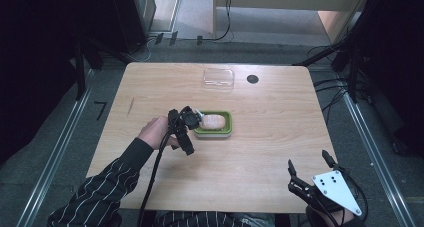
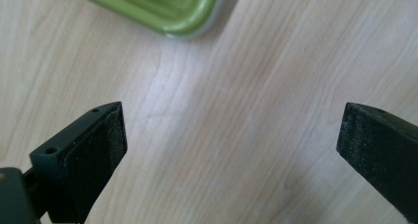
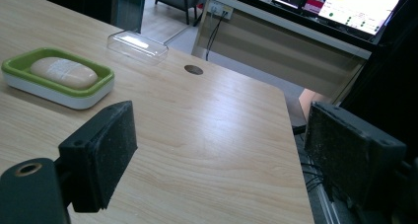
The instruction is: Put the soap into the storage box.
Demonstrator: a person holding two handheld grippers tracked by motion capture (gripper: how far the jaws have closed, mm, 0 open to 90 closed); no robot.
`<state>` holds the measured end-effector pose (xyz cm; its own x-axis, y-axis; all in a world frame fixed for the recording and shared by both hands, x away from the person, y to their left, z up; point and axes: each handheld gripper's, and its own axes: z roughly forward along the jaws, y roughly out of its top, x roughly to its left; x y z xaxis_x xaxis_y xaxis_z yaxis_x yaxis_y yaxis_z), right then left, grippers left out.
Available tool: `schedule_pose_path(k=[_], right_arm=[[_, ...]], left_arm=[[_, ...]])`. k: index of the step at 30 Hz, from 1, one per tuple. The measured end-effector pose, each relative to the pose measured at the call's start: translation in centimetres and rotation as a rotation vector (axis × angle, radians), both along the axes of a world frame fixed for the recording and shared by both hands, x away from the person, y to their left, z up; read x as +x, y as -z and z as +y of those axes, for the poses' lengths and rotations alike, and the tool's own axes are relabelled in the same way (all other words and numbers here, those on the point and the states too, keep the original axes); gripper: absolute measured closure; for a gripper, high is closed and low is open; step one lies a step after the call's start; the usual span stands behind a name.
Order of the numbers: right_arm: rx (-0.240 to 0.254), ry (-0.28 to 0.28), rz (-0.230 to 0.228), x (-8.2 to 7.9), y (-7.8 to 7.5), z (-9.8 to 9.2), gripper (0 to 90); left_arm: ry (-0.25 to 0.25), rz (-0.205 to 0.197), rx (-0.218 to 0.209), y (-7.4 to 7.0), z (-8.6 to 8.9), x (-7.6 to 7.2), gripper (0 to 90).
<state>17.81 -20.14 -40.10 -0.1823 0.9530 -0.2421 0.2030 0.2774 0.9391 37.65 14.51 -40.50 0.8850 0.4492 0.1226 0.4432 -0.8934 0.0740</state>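
Note:
A green soap dish (image 1: 228, 121) with a white base sits mid-table and holds a beige bar of soap (image 1: 213, 121). My left gripper (image 1: 186, 121), held in a hand with a striped sleeve, hovers just left of the dish. In the left gripper view its jaws stand wide apart over bare wood, the left gripper (image 2: 231, 120) open, with a corner of the dish (image 2: 167, 12) just beyond. My right gripper (image 1: 307, 159) is open near the front right edge. From the right gripper (image 3: 222, 120), the dish (image 3: 104, 79) and soap (image 3: 64, 72) lie far left.
A clear plastic lid (image 1: 218, 79) lies near the table's far edge, with a round black cable hole (image 1: 252, 79) beside it; the right gripper view shows the lid (image 3: 138, 45) and the hole (image 3: 193, 69) too. Cables run over the floor behind and to the right.

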Motion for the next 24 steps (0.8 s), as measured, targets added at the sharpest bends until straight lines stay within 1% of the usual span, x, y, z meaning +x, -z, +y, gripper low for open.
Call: schedule_pose_path(k=[3,7,8,13,14,16,17,19,20,21,22,24], right_arm=[[0.003,0.001,0.003,0.0,0.0,0.0,13.4],[0.004,0.0,0.007,0.0,0.0,0.1,13.4],[0.002,0.0,0.004,0.0,0.0,0.0,13.4],[0.001,-0.002,-0.001,0.0,0.0,0.1,13.4],[0.004,0.0,0.004,0.0,0.0,0.1,13.4],[-0.002,-0.004,-0.002,0.1,0.0,0.1,13.4],[0.001,-0.003,-0.001,0.1,0.0,0.1,13.4],[0.007,0.0,0.003,0.0,0.0,0.1,13.4],[0.007,0.0,0.003,0.0,0.0,0.1,13.4],[0.003,-0.002,0.001,0.1,0.0,0.1,13.4],[0.001,-0.004,0.0,0.1,0.0,0.1,13.4],[-0.004,-0.006,-0.005,0.1,0.0,0.1,13.4]], left_arm=[[-0.007,0.002,0.002,0.2,0.4,-0.6,0.0],[-0.008,0.016,0.022,0.7,1.1,-1.3,0.0],[-0.018,0.017,0.018,0.9,1.3,-1.6,0.0],[-0.024,0.018,0.029,1.4,2.0,-2.5,0.0],[-0.026,0.02,0.027,1.5,2.2,-2.7,0.0],[-0.034,0.019,0.027,1.8,2.5,-3.1,0.0],[-0.032,0.027,0.035,2.0,2.7,-3.2,0.0],[-0.037,0.024,0.039,2.2,3.1,-3.4,0.0],[-0.04,0.026,0.039,2.3,3.3,-3.6,0.0],[-0.043,0.02,0.032,2.5,3.5,-3.7,0.0],[-0.051,0.025,0.026,2.6,3.7,-3.8,0.0],[-0.051,0.031,0.028,2.8,4.0,-3.9,0.0]])
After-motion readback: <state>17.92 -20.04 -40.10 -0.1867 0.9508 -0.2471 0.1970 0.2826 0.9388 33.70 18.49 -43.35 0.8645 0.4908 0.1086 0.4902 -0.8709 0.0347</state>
